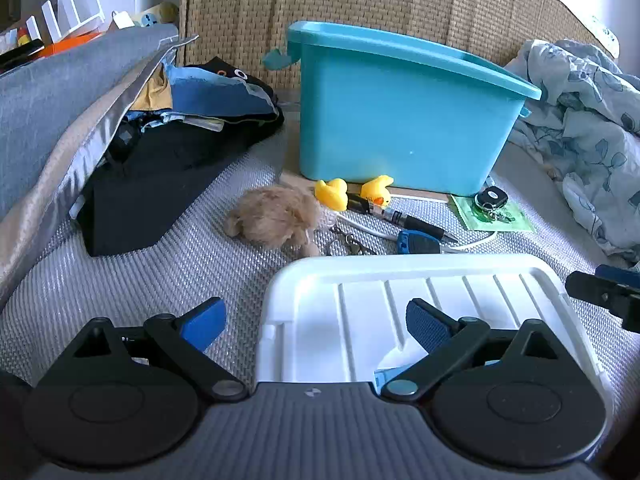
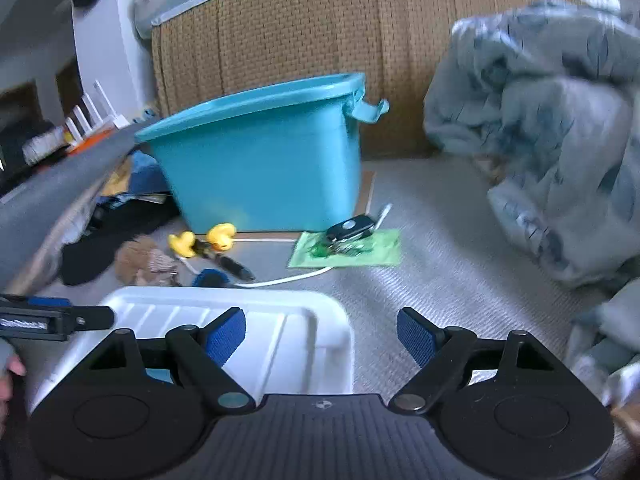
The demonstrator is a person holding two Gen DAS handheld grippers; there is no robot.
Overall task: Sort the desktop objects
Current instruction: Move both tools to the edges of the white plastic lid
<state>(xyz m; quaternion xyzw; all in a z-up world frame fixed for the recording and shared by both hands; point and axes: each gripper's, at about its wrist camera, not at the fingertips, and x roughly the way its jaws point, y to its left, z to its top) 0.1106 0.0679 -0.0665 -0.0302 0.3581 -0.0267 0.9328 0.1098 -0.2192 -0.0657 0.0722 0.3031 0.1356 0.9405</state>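
Observation:
A teal bin (image 1: 400,120) stands at the back; it also shows in the right wrist view (image 2: 264,160). In front of it lie two yellow rubber ducks (image 1: 332,194) (image 1: 378,190), a fluffy brown toy (image 1: 276,216), a black pen (image 1: 404,218), a blue key (image 1: 418,242), a white cable (image 2: 288,278) and a black car key (image 1: 491,198) on a green packet (image 2: 348,254). A white ribbed tray (image 1: 400,304) lies nearest. My left gripper (image 1: 314,322) is open over the tray's left edge. My right gripper (image 2: 320,334) is open over the tray's right edge (image 2: 336,320).
A grey pillow (image 1: 60,120) and dark folded clothes (image 1: 168,148) lie at the left. A crumpled blue floral blanket (image 1: 580,132) fills the right. A woven headboard (image 1: 360,4) stands behind the bin. All rests on a grey woven mat (image 2: 440,240).

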